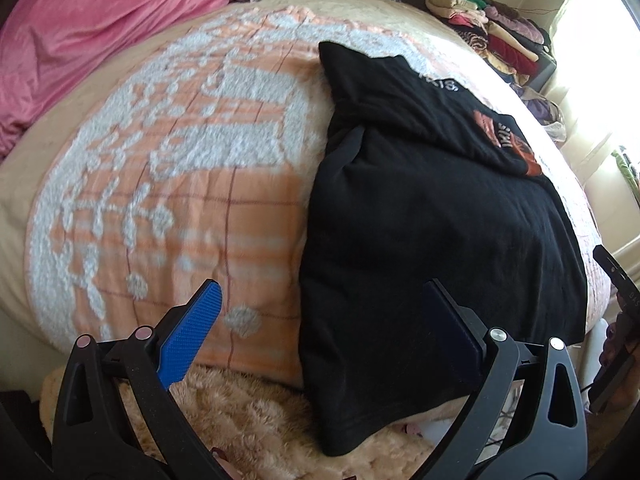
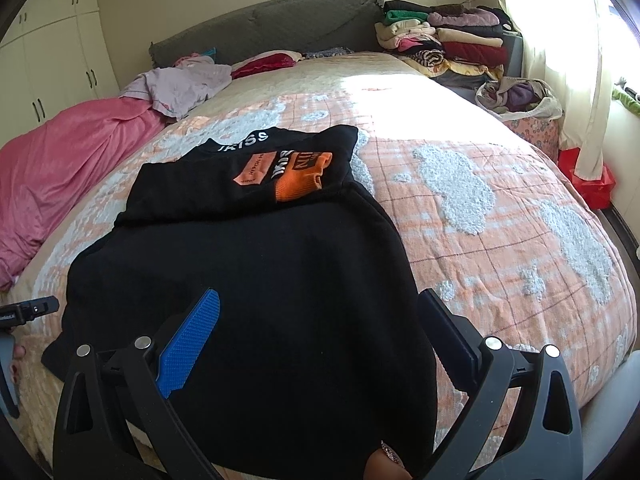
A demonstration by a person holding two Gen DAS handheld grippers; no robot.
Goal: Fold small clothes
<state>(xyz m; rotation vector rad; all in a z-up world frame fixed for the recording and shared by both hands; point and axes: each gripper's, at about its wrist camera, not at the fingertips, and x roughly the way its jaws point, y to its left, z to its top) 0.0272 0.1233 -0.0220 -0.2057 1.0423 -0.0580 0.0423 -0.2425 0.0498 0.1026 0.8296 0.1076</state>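
A black T-shirt point(image 1: 432, 216) with an orange print point(image 2: 292, 176) lies partly folded on the bed, its sides turned in and its lower end hanging over the bed's near edge. It also shows in the right wrist view point(image 2: 256, 272). My left gripper point(image 1: 320, 304) is open and empty above the shirt's lower left edge. My right gripper point(image 2: 320, 316) is open and empty above the shirt's lower part. The right gripper's body shows at the left wrist view's right edge point(image 1: 616, 280). The left gripper's body shows at the right wrist view's left edge point(image 2: 28, 310).
The bed carries an orange and white checked quilt point(image 2: 480, 208). A pink blanket point(image 1: 92, 36) lies bunched at the left. A pale garment point(image 2: 180, 84) lies near the grey headboard point(image 2: 272, 28). Stacked folded clothes point(image 2: 448, 44) stand at the far right corner. A fluffy beige throw point(image 1: 248, 412) hangs below.
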